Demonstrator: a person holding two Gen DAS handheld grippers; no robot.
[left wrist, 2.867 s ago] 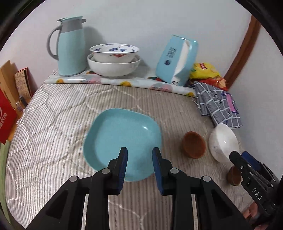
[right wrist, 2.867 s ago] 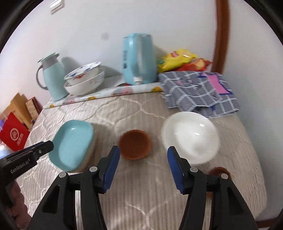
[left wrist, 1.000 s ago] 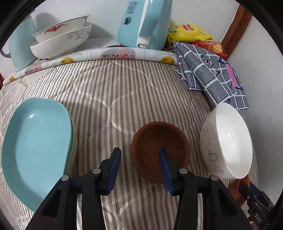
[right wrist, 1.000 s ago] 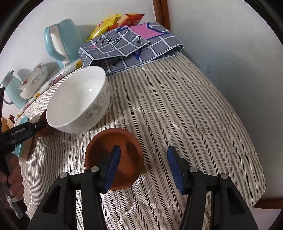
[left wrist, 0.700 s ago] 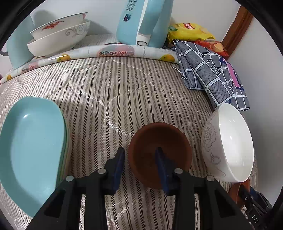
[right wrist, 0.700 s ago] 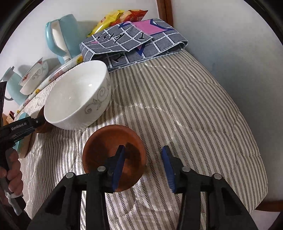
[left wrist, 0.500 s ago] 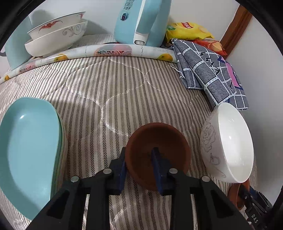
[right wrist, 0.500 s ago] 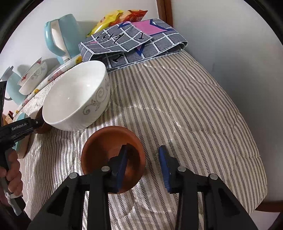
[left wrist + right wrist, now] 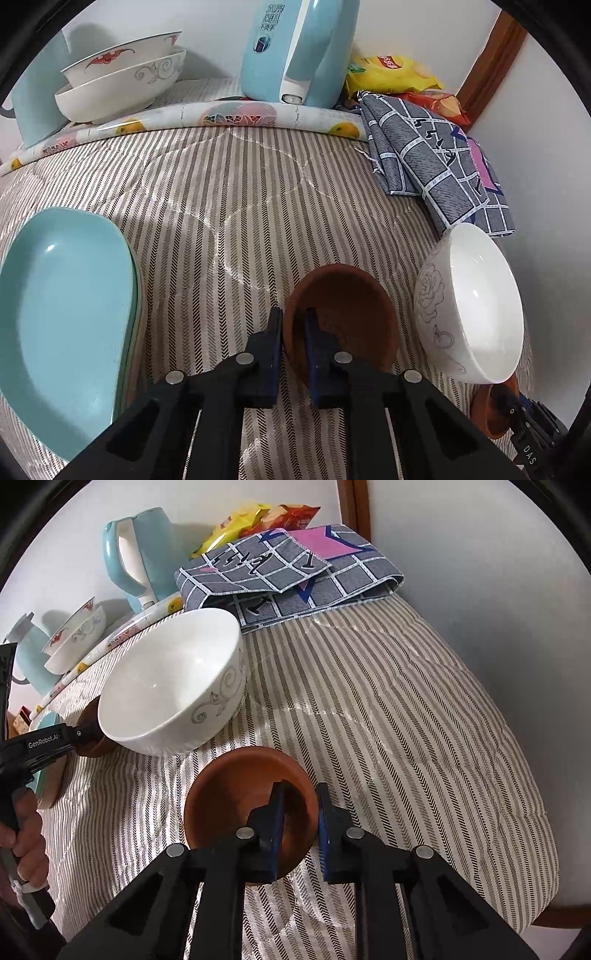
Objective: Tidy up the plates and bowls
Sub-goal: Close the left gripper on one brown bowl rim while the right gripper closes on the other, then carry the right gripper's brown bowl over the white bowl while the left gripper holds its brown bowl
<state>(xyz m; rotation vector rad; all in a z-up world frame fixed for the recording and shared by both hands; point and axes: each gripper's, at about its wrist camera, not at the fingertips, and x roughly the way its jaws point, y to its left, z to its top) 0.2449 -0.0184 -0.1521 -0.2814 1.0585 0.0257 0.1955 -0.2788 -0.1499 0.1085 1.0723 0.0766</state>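
Observation:
Two small brown bowls sit on the striped cloth either side of a white bowl [image 9: 476,306]. My left gripper [image 9: 293,321] is shut on the near rim of the left brown bowl [image 9: 343,314], one finger inside and one outside. In the right wrist view my right gripper [image 9: 300,794] is closing its jaws on the rim of the other brown bowl [image 9: 240,794], pads pressing the wall. The white bowl [image 9: 170,686] stands just behind it. A stack of teal plates [image 9: 62,321] lies at the left.
At the back stand a blue kettle [image 9: 299,48], two stacked patterned bowls [image 9: 122,85], a teal jug [image 9: 33,107] and a rolled mat [image 9: 221,118]. A checked cloth [image 9: 288,572] and snack bags [image 9: 388,70] fill the far corner. The table's edge [image 9: 546,897] runs close on the right.
Both hands came in from farther back to the brown bowls. Over the last second both pairs of jaws narrowed from wide apart onto the bowl rims, while the hands stayed put.

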